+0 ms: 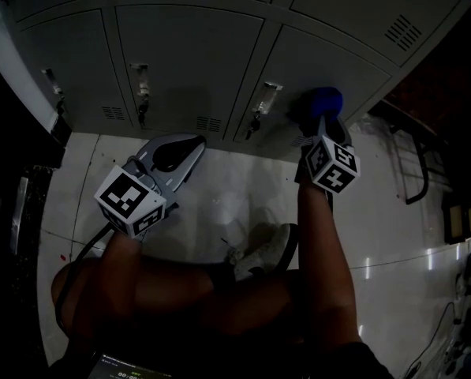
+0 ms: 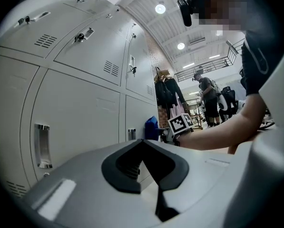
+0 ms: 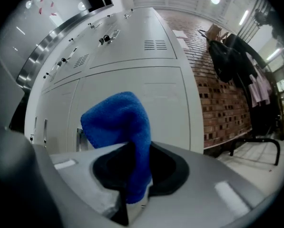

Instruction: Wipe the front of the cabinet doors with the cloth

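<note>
Grey cabinet doors [image 1: 188, 61] fill the top of the head view. My right gripper [image 1: 326, 125] is shut on a blue cloth [image 1: 323, 103], which sits at the lower edge of a right-hand door, beside its latch [image 1: 265, 97]. In the right gripper view the cloth [image 3: 120, 127] bulges up out of the shut jaws [image 3: 132, 175] in front of a door [image 3: 146, 94]; I cannot tell whether it touches. My left gripper [image 1: 172, 155] is shut on nothing and hangs low over the floor, apart from the doors. In the left gripper view its own tip [image 2: 149, 167] is shut, with the cloth [image 2: 151, 126] at the doors further right.
White floor tiles [image 1: 219, 188] run below the doors. A shoe [image 1: 263, 249] stands between my arms. A black metal frame [image 1: 415, 164] is at the right. A brick wall [image 3: 222, 103] with hanging clothes [image 3: 237, 61] lies beyond the cabinets, and people [image 2: 208, 99] stand far off.
</note>
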`<move>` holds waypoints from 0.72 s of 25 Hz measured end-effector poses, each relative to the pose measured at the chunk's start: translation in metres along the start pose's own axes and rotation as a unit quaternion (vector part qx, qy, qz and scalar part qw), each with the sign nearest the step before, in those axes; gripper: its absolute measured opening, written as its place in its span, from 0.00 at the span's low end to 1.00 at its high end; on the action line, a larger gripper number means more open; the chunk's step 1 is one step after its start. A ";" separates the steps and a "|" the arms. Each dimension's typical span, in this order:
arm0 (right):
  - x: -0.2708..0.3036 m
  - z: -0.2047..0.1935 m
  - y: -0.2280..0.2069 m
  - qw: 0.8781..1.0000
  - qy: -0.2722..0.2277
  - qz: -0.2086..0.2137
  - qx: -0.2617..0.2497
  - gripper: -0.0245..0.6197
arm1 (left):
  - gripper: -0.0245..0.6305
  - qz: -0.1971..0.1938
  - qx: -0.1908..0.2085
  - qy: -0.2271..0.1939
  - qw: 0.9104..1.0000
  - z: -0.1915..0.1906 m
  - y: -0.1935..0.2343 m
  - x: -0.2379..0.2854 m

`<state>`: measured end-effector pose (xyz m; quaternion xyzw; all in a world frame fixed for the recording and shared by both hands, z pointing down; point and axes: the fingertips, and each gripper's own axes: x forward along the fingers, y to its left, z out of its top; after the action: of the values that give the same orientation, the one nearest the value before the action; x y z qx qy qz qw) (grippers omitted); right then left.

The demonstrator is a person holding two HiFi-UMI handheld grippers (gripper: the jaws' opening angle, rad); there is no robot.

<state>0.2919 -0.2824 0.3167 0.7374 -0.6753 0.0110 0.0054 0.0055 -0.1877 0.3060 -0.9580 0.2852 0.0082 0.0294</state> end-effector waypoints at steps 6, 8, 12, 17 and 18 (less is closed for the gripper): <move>-0.005 -0.001 -0.048 0.997 0.003 -0.057 0.042 0.14 | 0.04 -0.001 0.001 0.002 1.000 -0.001 -0.002 0.001; -0.006 -0.003 -0.063 0.996 0.004 -0.073 0.051 0.14 | 0.04 -0.001 0.001 0.002 1.000 -0.001 -0.002 0.002; -0.011 -0.006 -0.081 0.993 0.009 -0.095 0.064 0.14 | 0.04 0.002 -0.001 0.003 1.000 -0.002 0.000 0.001; -0.015 0.010 -0.029 0.998 -0.026 -0.050 0.042 0.14 | 0.04 0.006 0.001 0.002 1.000 -0.001 0.004 -0.001; -0.015 0.013 -0.007 0.999 -0.030 -0.026 0.032 0.14 | 0.04 0.006 0.001 0.002 1.000 0.000 0.004 -0.001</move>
<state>0.2976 -0.2676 0.3032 0.7543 -0.6554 0.0103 -0.0379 0.0024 -0.1909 0.3061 -0.9562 0.2910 0.0065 0.0298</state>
